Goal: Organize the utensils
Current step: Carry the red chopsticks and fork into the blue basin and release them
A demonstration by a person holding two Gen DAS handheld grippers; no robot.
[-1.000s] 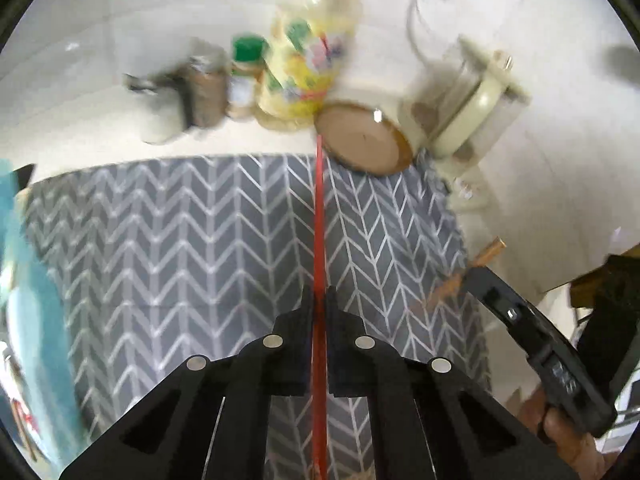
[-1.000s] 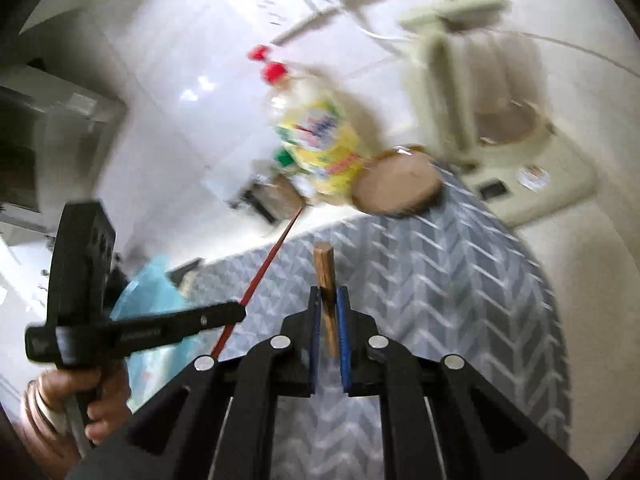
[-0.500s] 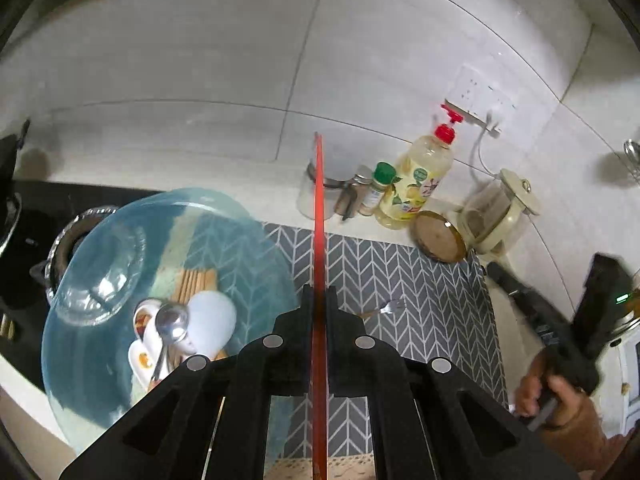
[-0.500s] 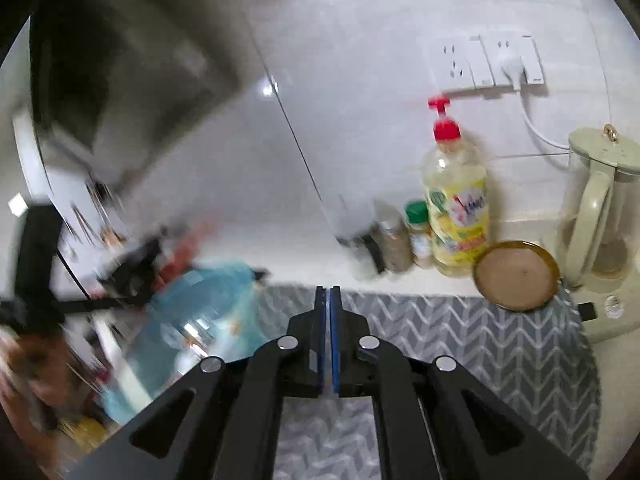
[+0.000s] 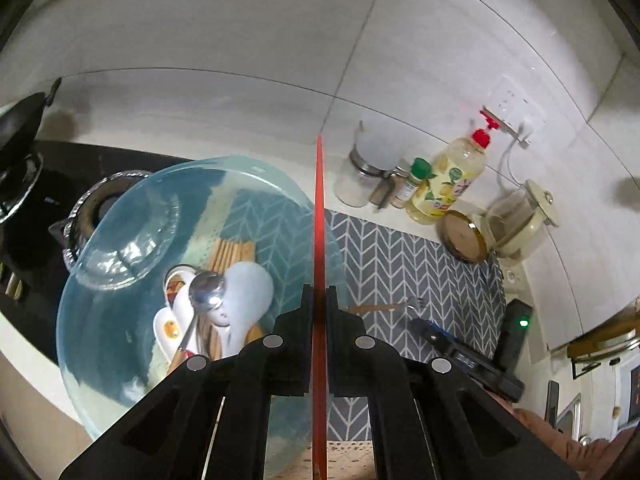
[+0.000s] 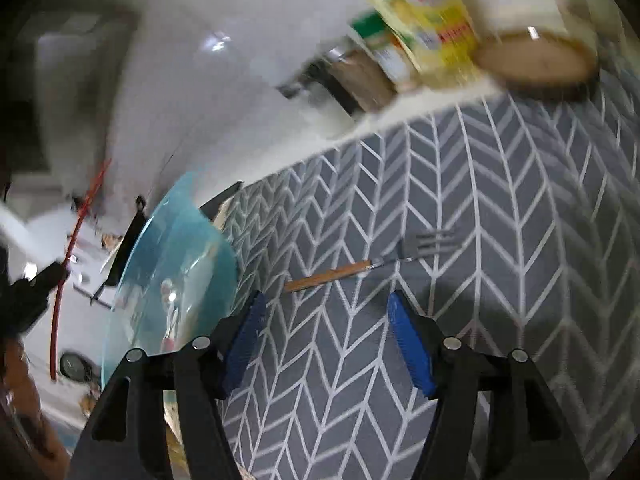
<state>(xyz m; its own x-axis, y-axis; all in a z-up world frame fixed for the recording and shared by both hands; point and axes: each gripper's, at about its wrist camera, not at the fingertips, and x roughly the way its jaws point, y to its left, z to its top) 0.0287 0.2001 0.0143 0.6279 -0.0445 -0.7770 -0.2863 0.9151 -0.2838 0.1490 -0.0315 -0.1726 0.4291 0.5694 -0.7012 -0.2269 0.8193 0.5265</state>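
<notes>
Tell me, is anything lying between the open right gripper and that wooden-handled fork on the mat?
Nothing visible does. The right gripper hangs open just short of the fork, with only bare herringbone mat between them.

Left wrist view: sharp and evenly lit, with strong fisheye bending and dark corners. Glare sits on the metal spoon [image 5: 206, 294] bowl and on the glass bowl [image 5: 132, 248] at lower left. Right wrist view: heavy motion blur across the top, smearing the yellow bottle [image 6: 428, 20]. The patterned mat [image 6: 500, 240] at centre reads clearer, with soft shadows. Left edge is dim and murky.
</notes>
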